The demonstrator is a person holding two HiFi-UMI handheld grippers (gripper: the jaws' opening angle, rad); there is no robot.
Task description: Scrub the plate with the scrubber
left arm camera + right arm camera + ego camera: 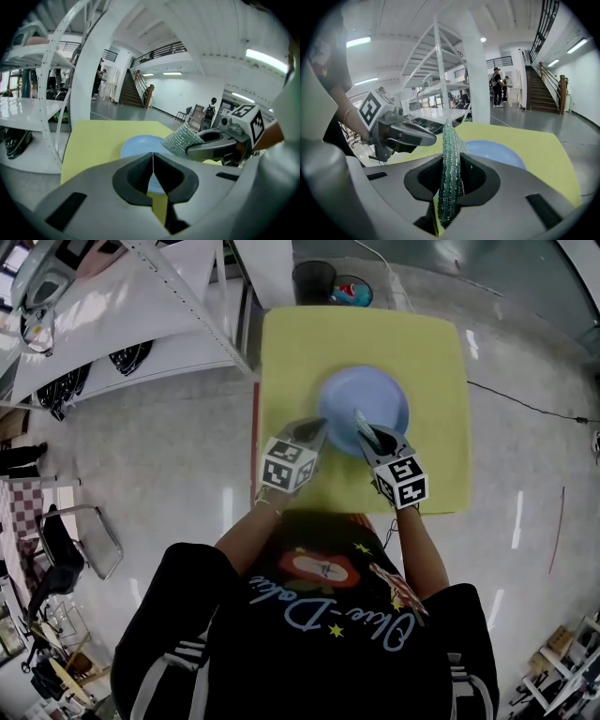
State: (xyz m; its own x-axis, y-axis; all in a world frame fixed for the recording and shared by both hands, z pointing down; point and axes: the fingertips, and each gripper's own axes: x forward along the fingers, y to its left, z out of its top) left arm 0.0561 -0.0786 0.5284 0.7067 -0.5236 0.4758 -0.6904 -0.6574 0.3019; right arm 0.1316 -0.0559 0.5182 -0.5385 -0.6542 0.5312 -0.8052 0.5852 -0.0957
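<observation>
A light blue plate (375, 395) (136, 144) (499, 151) lies on the yellow table (291, 343). My right gripper (367, 435) (451, 178) is shut on a green mesh scrubber (360, 420) (450, 154) (180, 139), which stands up between its jaws over the plate's near part. My left gripper (322, 430) (153, 161) is at the plate's near-left rim. Its jaws meet in a thin line and nothing shows between them. The plate runs under its tips. I cannot tell whether they touch it. The two grippers sit close together, side by side.
A white shelving rack (141, 306) stands left of the table. A black bin (314, 279) sits beyond the table's far edge. A chair (89, 540) is on the floor at the left, and a cable (525, 404) runs across the floor at the right.
</observation>
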